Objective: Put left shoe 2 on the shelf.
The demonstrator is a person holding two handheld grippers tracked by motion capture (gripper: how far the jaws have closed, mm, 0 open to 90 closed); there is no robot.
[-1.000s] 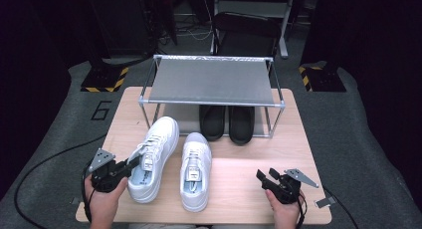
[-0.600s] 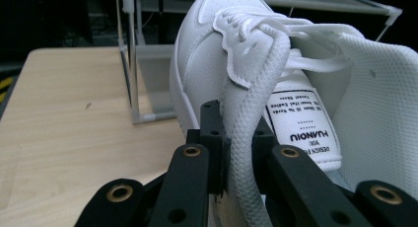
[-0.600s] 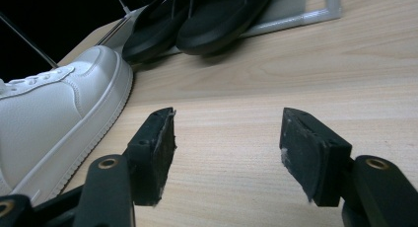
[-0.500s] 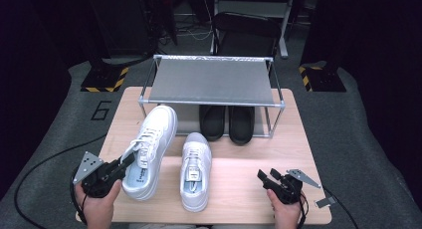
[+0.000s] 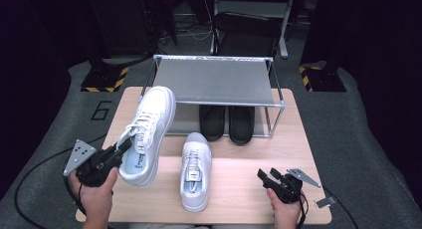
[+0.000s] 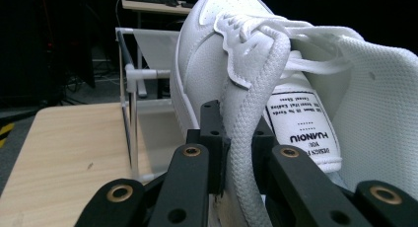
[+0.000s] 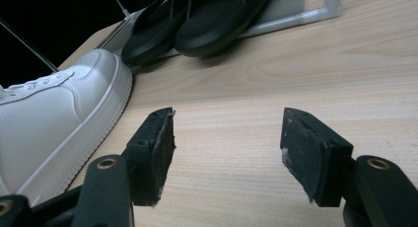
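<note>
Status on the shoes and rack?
Done: black slippers sit under the rack. In hand: left hand-held gripper is shut on the collar of one white sneaker, raised toe-first toward the rack. Left: the other white sneaker lies on the table; right hand-held gripper is open, empty.

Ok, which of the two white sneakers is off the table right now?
The left white sneaker, clamped at its collar by the left gripper and tilted toe-up toward the rack. The other white sneaker lies flat on the table.
</note>
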